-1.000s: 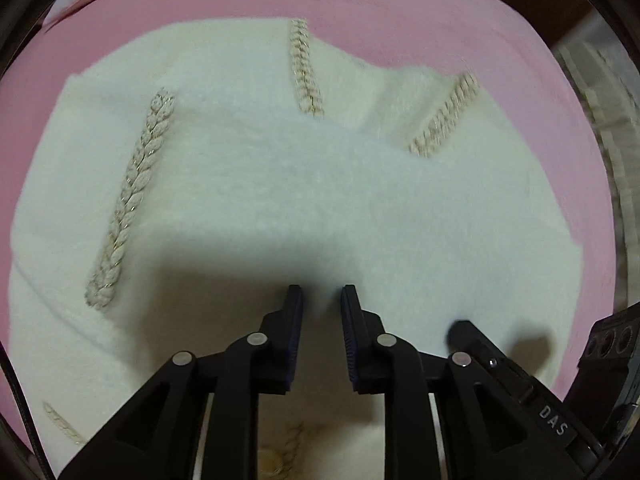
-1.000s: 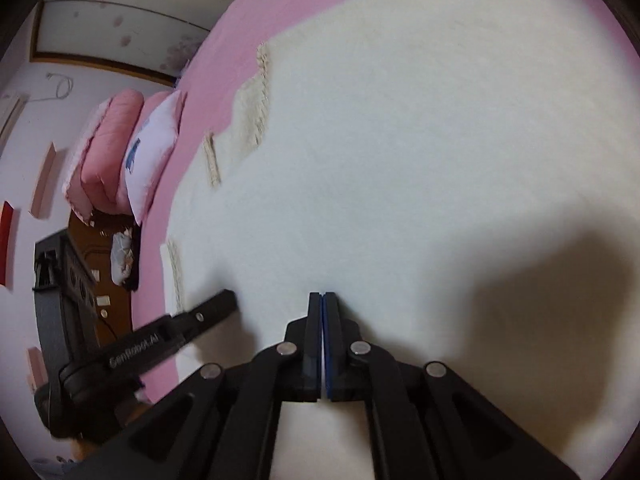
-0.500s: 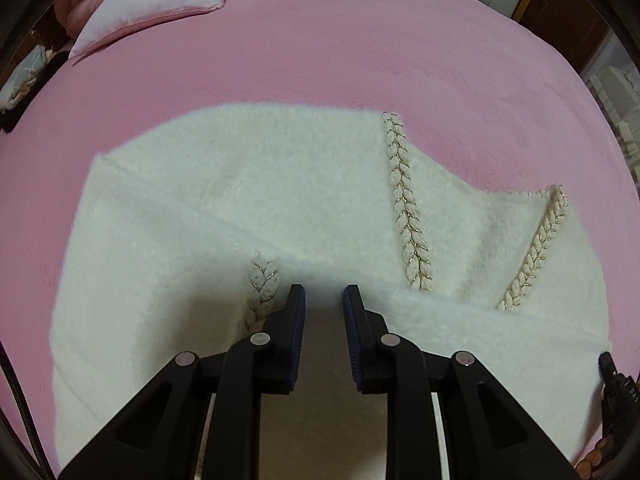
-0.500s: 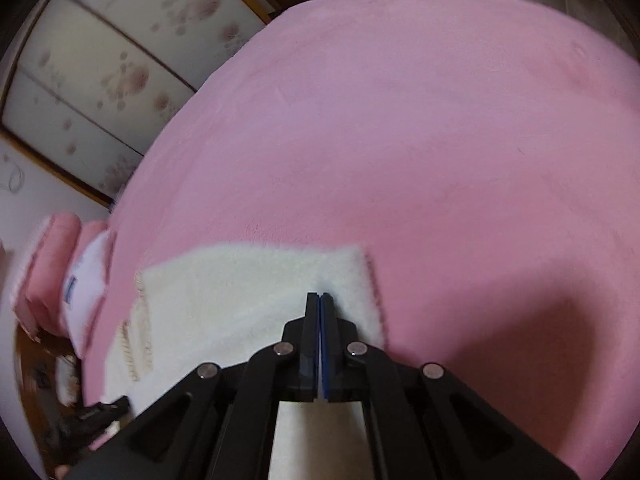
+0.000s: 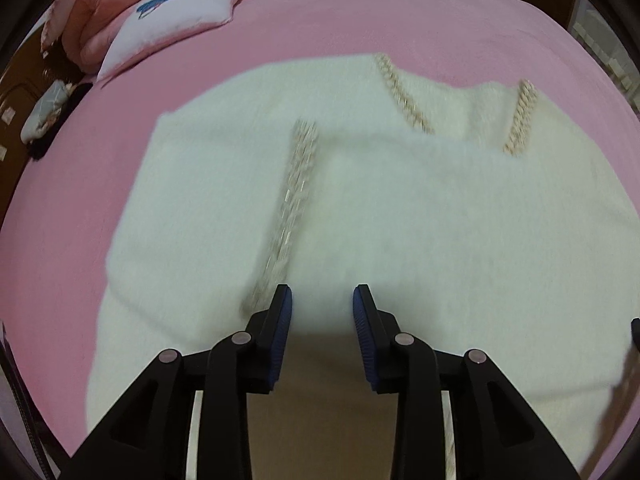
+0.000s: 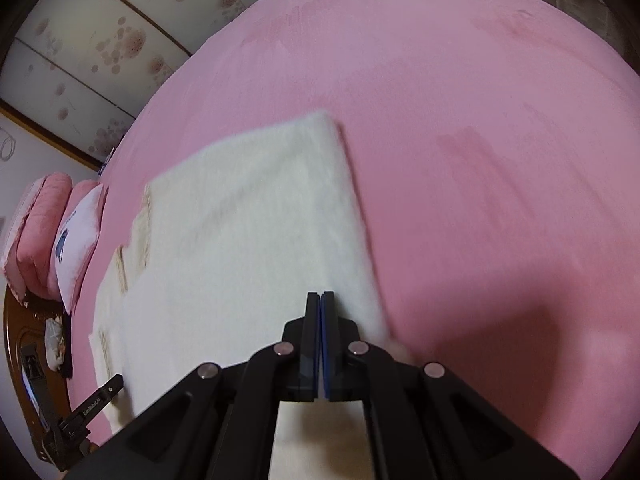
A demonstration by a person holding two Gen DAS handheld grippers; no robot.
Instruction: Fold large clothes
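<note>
The left tongs (image 5: 322, 300) hang spread above the white garment (image 5: 420, 220) on the pink bed (image 5: 360, 20). The right tongs (image 6: 321, 300) are pressed together; whether they pinch cloth, I cannot tell.

Bed (image 5: 360, 12): covered edge to edge in a pink fleece blanket, smooth, faint brush marks in the nap.
Garment (image 5: 440, 220): cream fluffy, large, lying flat mid-bed, folded over itself; beaded braid trims (image 5: 296, 184) showing toward the head end.
White pillow (image 5: 176, 20): blue print, at the head-end corner.
Pink quilt (image 5: 104, 12): folded, just beside the pillow, nearer the edge.
</note>
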